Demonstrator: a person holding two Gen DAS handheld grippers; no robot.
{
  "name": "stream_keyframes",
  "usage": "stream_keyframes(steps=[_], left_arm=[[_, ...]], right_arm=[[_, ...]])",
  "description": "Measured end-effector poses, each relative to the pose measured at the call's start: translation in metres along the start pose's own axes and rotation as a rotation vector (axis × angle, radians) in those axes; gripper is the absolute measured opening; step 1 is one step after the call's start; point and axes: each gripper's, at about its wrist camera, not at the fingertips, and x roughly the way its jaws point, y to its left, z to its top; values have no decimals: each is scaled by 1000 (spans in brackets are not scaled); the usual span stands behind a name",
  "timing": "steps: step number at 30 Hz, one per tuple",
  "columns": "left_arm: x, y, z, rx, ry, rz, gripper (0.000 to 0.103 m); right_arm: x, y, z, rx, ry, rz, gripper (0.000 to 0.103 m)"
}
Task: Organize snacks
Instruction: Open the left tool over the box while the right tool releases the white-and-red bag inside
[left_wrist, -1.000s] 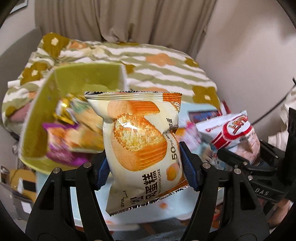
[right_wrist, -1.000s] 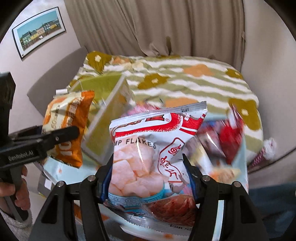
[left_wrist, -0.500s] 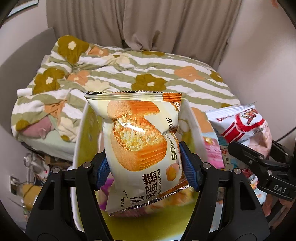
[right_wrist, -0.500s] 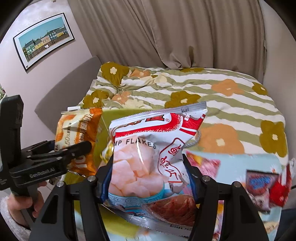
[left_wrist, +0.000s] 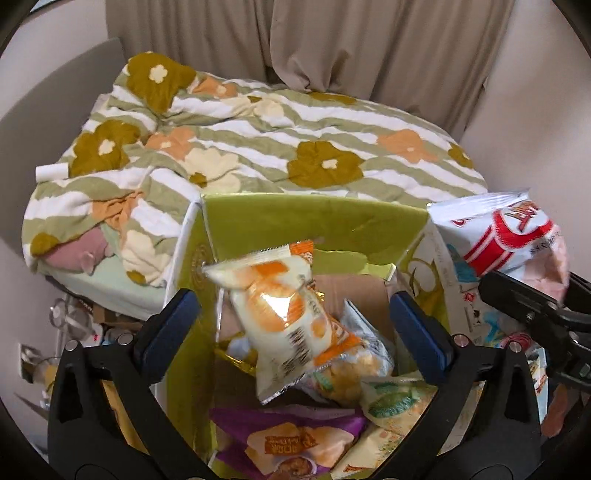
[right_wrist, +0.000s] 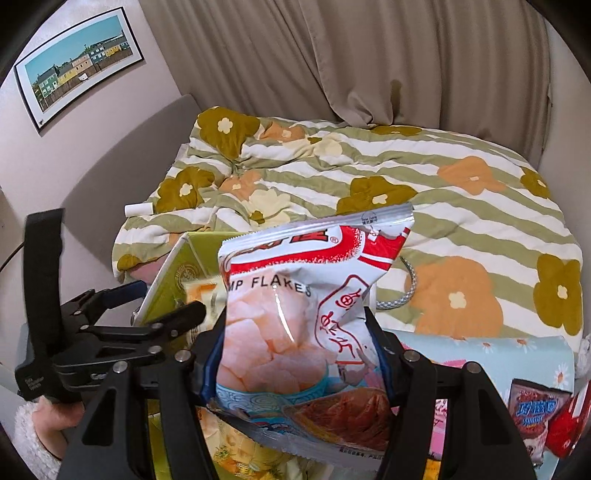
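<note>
My left gripper (left_wrist: 293, 332) is open above a green cardboard box (left_wrist: 317, 225). The cream-and-orange cake packet (left_wrist: 284, 317) is loose between the jaws, tilted, over the snacks in the box. My right gripper (right_wrist: 295, 354) is shut on a white-and-red shrimp flakes bag (right_wrist: 310, 295), held upright beside the box; the bag also shows at the right of the left wrist view (left_wrist: 506, 236). The left gripper appears at the left of the right wrist view (right_wrist: 155, 306).
The box holds a purple packet (left_wrist: 288, 439), a green-and-yellow packet (left_wrist: 399, 402) and other snacks. A bed with a floral striped quilt (left_wrist: 280, 147) lies behind. More snacks (right_wrist: 532, 410) lie on a light blue cloth at the right.
My left gripper has opened and let go of the cake packet, which has tipped down into the box. The right gripper with the shrimp flakes bag has moved closer to the box.
</note>
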Motion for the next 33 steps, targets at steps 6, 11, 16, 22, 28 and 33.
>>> stream_keyframes(steps=[6, 11, 16, 22, 28, 33], left_arm=[[-17, 10, -15, -45, 2, 14, 103], [-26, 17, -30, -104, 1, 28, 103], [-25, 22, -35, -145, 14, 34, 103], [-26, 24, -35, -144, 11, 65, 103], [-26, 24, -41, -161, 15, 70, 103], [-25, 21, -48, -160, 36, 66, 103]], right_arm=[[11, 3, 2, -22, 28, 18, 60], [18, 9, 11, -46, 40, 48, 60], [36, 15, 20, -55, 56, 82, 60], [55, 14, 24, -2, 63, 130, 75], [52, 9, 14, -20, 11, 86, 103], [46, 7, 5, -63, 29, 75, 103]])
